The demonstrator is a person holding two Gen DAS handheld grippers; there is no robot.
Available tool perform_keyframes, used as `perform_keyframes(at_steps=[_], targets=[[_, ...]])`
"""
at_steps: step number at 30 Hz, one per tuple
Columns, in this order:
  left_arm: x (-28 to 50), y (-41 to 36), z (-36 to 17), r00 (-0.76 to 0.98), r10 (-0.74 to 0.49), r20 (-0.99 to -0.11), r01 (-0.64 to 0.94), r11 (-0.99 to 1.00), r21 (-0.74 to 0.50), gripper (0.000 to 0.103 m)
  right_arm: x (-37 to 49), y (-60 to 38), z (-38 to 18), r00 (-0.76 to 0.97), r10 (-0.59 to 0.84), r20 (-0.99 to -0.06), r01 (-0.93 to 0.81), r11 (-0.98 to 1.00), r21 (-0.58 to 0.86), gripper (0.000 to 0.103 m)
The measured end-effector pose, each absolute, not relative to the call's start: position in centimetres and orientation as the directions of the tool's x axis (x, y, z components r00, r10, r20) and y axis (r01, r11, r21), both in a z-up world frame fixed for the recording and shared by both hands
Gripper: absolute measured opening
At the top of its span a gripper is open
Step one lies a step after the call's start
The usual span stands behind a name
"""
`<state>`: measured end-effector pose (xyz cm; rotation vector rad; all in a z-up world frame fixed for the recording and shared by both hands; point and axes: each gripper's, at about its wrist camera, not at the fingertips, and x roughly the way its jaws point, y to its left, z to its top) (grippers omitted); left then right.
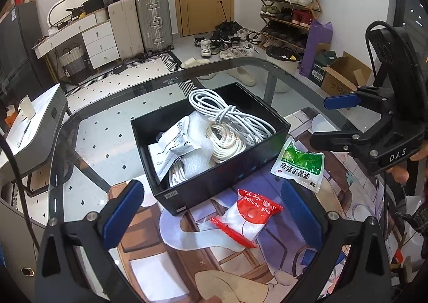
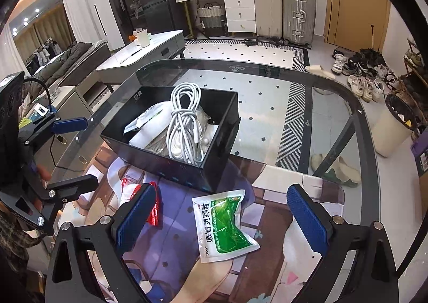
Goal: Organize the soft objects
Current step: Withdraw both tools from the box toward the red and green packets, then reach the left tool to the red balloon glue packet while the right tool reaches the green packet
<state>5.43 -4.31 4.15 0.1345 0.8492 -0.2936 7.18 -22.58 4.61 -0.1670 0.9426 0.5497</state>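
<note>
Red packet (image 1: 247,218) and green sachet (image 2: 223,225) lie beside black box (image 1: 214,185).

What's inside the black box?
The black box holds a bundle of white cable on top, cream cable coils, bubble wrap and white packets. Whatever lies beneath them, and the box's bottom, is covered.

Red packet (image 2: 153,209) half hidden behind the right gripper's left finger (image 2: 135,218) in right wrist view. Box (image 1: 214,177) contents partly buried under cables (image 1: 230,121). Green sachet (image 1: 299,166) small print unreadable.
</note>
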Motion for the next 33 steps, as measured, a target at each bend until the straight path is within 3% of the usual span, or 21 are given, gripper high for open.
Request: perform_keyframes(at_steps=[22, 33], targets=[[3.9, -6.6, 1.9, 0.563, -0.351, -0.748, 0.506, 0.862, -0.024, 0.102, 6.3, -23.3, -0.7, 0.399, 0.34, -0.852, -0.524, 0.846, 0.092, 0.1], [4.3, -7.3, -0.3, 0.529, -0.359, -0.769, 0.537, 0.843, -0.024, 0.102, 6.3, -21.9, -2.9, 0.4, 0.293, -0.869, -0.542, 0.84, 0.033, 0.1]])
